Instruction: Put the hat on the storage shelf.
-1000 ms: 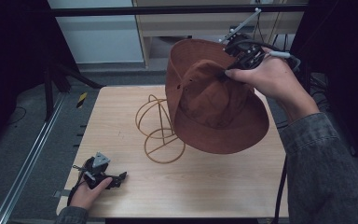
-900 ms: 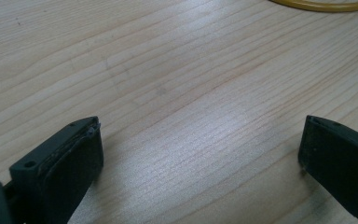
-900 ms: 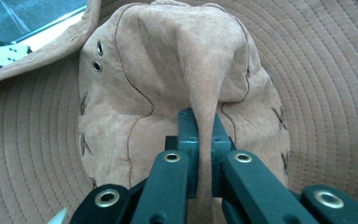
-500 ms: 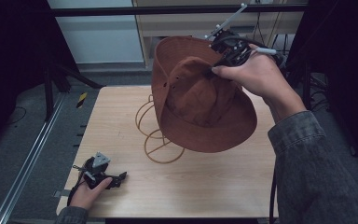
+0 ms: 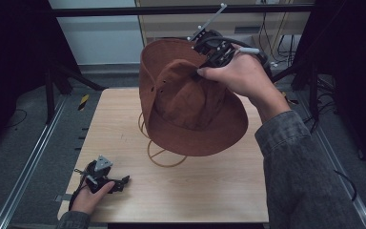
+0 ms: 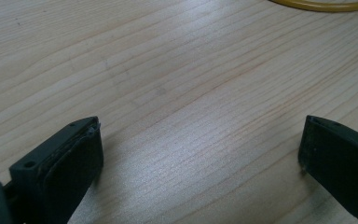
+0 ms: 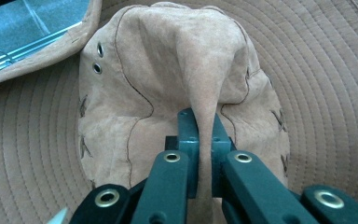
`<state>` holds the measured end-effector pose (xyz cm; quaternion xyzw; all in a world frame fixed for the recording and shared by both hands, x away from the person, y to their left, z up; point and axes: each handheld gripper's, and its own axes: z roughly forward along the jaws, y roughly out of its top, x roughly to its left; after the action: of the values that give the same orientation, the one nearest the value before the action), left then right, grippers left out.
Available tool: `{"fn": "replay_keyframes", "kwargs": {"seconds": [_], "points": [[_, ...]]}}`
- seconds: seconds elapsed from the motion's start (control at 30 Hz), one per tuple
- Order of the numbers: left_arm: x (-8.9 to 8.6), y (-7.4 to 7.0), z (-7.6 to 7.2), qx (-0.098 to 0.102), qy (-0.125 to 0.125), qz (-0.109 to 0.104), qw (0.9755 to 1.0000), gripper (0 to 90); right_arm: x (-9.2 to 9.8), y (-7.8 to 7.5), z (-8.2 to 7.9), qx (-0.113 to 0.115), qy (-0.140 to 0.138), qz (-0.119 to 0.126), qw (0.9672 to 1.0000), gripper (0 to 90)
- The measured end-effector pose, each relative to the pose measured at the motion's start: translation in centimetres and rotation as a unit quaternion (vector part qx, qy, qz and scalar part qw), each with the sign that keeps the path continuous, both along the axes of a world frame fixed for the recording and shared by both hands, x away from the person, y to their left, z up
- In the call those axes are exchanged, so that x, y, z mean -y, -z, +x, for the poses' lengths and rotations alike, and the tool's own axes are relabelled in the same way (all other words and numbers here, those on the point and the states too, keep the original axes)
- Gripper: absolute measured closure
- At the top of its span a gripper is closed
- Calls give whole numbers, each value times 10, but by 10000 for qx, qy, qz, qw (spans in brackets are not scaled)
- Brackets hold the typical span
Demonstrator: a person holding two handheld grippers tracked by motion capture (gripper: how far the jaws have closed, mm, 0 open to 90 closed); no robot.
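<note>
High view, brown hat point(image 5: 190, 114) held up over the wire stand point(image 5: 164, 155) by the right gripper point(image 5: 205, 59), left gripper point(image 5: 106, 179) rested on the table point(image 5: 209, 191), left gripper view, jaws spread wide over bare wood, right gripper view, crown fold pinched tight.

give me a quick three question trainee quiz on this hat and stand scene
1. True or false: the right gripper pinches a fold of the hat crown.
2. The left gripper is: A) holding the hat B) open, low over the table C) gripping the wire stand
3. Is the hat resting on the table or held in the air?

Key: 1 true; 2 B; 3 held in the air, above the stand.
</note>
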<state>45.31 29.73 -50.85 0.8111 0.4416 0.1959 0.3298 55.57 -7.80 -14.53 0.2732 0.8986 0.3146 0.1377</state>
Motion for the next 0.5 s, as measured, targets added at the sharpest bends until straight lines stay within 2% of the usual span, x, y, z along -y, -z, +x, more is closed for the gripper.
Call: {"fn": "replay_keyframes", "kwargs": {"seconds": [0.5], "points": [[0,0,0,-2,7,0,10000,0,-13,2,0,64,-109,99,9999,890]]}}
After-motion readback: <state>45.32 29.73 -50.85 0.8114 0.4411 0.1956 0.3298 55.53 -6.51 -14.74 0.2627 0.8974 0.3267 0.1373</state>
